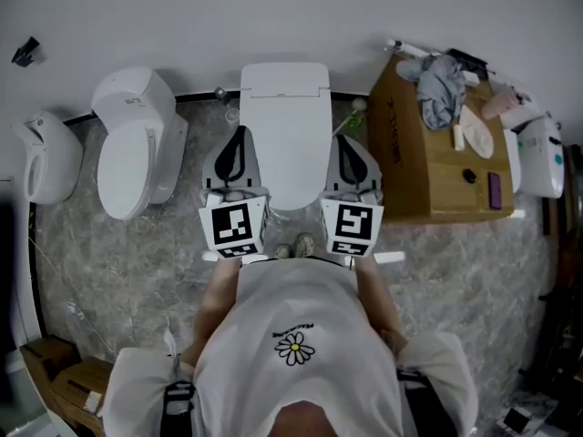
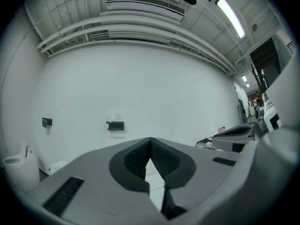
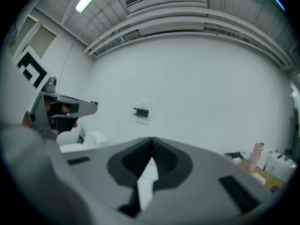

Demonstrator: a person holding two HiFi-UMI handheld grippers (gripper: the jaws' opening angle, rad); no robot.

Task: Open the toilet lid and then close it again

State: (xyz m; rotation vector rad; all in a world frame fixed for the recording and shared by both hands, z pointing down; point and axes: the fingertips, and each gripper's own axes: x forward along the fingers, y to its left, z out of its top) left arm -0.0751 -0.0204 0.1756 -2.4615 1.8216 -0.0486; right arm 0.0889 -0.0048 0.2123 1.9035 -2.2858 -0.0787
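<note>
Since the left gripper has its jaws shut and empty just left of the toilet lid, which lies closed between both tools, and the right gripper is likewise shut and empty, closed tips could slip off the smooth rim and let the lid slam.

I am holding my left gripper level, its jaws pressing together at the tips with nothing between them (only a sliver of white is showing through the gap below them). It is facing a white wall, where a small dark bracket is hanging. A white fixture is standing at the far left, and a strip light is glowing overhead.
</note>
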